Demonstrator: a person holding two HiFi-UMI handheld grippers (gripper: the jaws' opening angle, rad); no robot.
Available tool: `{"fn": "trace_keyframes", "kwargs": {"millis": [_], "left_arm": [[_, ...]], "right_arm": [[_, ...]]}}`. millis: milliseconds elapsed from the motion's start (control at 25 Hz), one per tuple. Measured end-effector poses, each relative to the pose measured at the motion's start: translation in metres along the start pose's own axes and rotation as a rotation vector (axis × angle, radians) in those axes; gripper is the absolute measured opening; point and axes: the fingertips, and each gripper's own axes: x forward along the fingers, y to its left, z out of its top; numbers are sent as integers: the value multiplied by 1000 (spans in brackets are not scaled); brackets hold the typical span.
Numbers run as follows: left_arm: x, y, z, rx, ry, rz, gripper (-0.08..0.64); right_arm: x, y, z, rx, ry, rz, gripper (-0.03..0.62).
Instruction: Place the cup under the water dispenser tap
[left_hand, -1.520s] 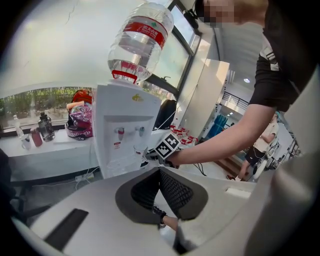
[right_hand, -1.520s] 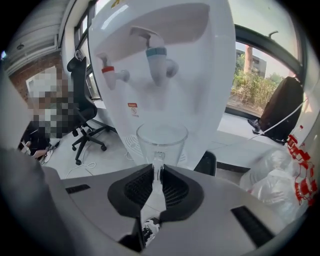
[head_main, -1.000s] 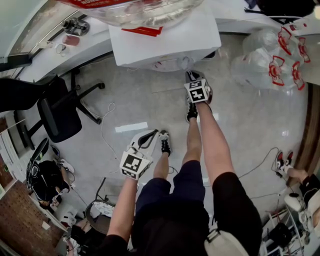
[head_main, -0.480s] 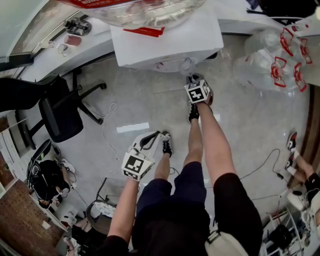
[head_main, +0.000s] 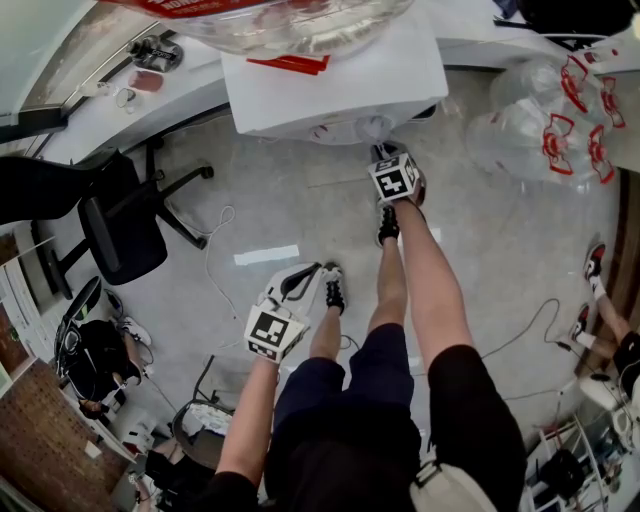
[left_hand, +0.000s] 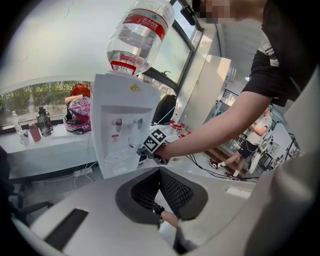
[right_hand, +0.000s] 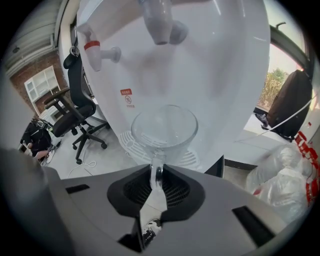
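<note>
A clear glass cup (right_hand: 164, 131) hangs by its handle in my right gripper (right_hand: 157, 176), which is shut on that handle. The cup is over the white drip grille (right_hand: 137, 145) of the water dispenser (right_hand: 200, 65), just below the white tap (right_hand: 159, 22); a red-banded tap (right_hand: 95, 50) is to the left. In the head view the right gripper (head_main: 392, 172) reaches up to the dispenser (head_main: 330, 80), with the cup (head_main: 374, 130) faint against it. My left gripper (head_main: 296, 285) hangs low by the person's leg, its jaws shut with nothing in them (left_hand: 159, 172). It looks at the dispenser (left_hand: 122, 125) from afar.
A large water bottle (left_hand: 140, 32) sits upside down on top of the dispenser. A black office chair (head_main: 125, 225) stands to the left. Empty bottles in clear bags (head_main: 545, 115) lie to the right. Cables (head_main: 215, 260) trail over the floor. A white counter (head_main: 100, 100) runs along the wall.
The right gripper has edged slightly up and in towards the dispenser with the cup. The left gripper has stayed put. A bystander's feet at the right edge have shifted.
</note>
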Motion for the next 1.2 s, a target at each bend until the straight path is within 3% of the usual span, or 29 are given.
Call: {"fn": "trace_keyframes", "kwargs": {"millis": [280,760,920,1080,1200], "left_arm": [[-1,1,15,51,-44,-4,-2],[-18,-6,65,96,-81,-14,-2],[-32,-5,93,130,-109,-5,-2],[-51,-9,115,134,-135,5,-2],[-64,-14,130,137,-158,5,-2]], "right_arm": [[-7,3,4,33,-21,-9,85],[-79,5,-21,82,21,-20,94],[-117,9,-20,109,19,18,2],[-174,19,2,107,-43,84,-5],[-211,33,12,31,-37,140,-6]]}}
